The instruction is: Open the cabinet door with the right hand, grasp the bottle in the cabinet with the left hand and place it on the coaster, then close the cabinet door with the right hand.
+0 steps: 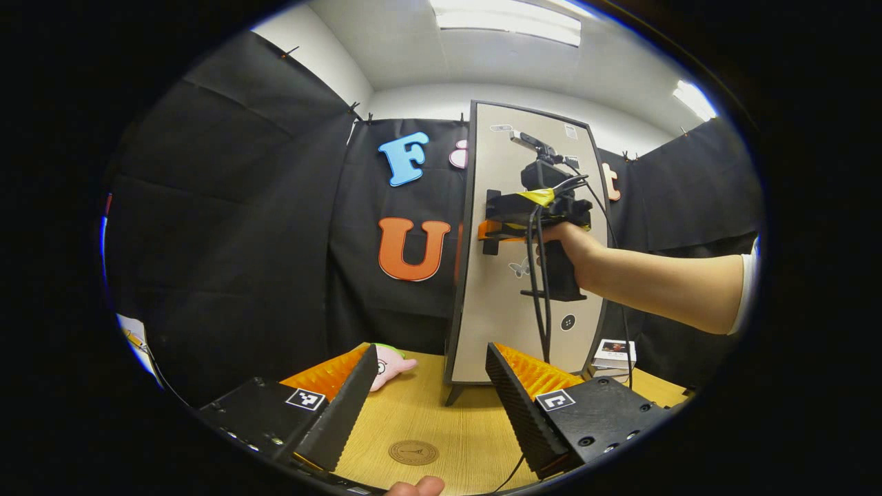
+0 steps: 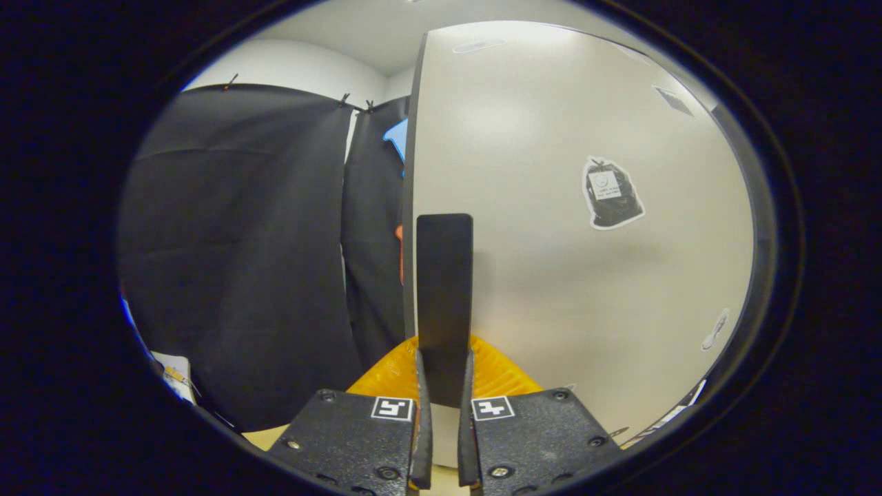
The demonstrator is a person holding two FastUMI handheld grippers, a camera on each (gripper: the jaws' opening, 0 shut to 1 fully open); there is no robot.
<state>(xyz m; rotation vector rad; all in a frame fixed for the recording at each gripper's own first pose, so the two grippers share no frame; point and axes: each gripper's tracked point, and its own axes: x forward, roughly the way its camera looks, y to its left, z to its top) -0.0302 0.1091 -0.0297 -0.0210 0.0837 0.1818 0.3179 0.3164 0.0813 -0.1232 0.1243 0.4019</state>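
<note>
A tall beige cabinet (image 1: 496, 303) with a dark frame stands on the wooden table (image 1: 441, 413); none of its inside shows, so the bottle is hidden. My right gripper (image 1: 490, 231), held by a hand, sits at the black handle on the door's left edge. In the right gripper view its fingers (image 2: 444, 372) are shut on that flat handle (image 2: 444, 289) against the door (image 2: 586, 275). My left gripper (image 1: 433, 351) hangs open low over the table, in front of the cabinet, holding nothing. A round brown coaster (image 1: 413, 452) lies on the table just below it.
A pink plush toy (image 1: 389, 365) lies on the table left of the cabinet. A small stack of books (image 1: 613, 355) sits to the cabinet's right. Black cloth walls close in behind and on both sides. A fingertip (image 1: 417, 487) shows at the bottom edge.
</note>
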